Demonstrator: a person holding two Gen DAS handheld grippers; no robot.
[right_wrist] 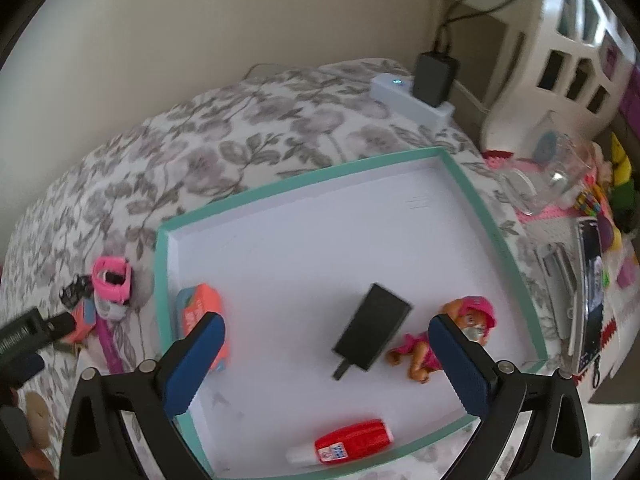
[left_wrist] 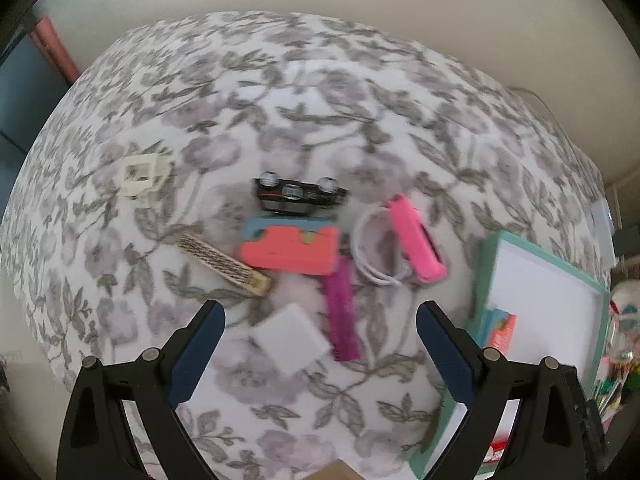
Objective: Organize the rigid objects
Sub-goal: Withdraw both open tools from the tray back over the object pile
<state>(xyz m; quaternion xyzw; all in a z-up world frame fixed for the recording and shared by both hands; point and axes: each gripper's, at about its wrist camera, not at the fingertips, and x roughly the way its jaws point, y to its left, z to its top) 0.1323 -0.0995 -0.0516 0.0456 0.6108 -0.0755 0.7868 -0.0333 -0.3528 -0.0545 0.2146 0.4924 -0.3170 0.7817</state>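
My left gripper (left_wrist: pixel 320 316) is open and empty above a floral cloth. Just ahead of it lie a white block (left_wrist: pixel 290 340), a magenta comb (left_wrist: pixel 343 312), a coral and blue case (left_wrist: pixel 290 248), a patterned tan bar (left_wrist: pixel 226 266), a black toy car (left_wrist: pixel 298 194), a pink device (left_wrist: pixel 416 238) with a white cord, and a cream frame (left_wrist: pixel 142 174). My right gripper (right_wrist: pixel 326 328) is open and empty over a teal-rimmed white tray (right_wrist: pixel 316 178). In the tray lie a black box (right_wrist: pixel 374 332), a pink doll (right_wrist: pixel 428 346), a red tube (right_wrist: pixel 352 442) and an orange box (right_wrist: pixel 202 312).
The tray's edge (left_wrist: pixel 490 276) lies right of my left gripper. A white power strip with a black adapter (right_wrist: pixel 434 78) sits behind the tray. A phone (right_wrist: pixel 590 296), a glass jar (right_wrist: pixel 560 176) and toys crowd the right side. Walls lie beyond the cloth.
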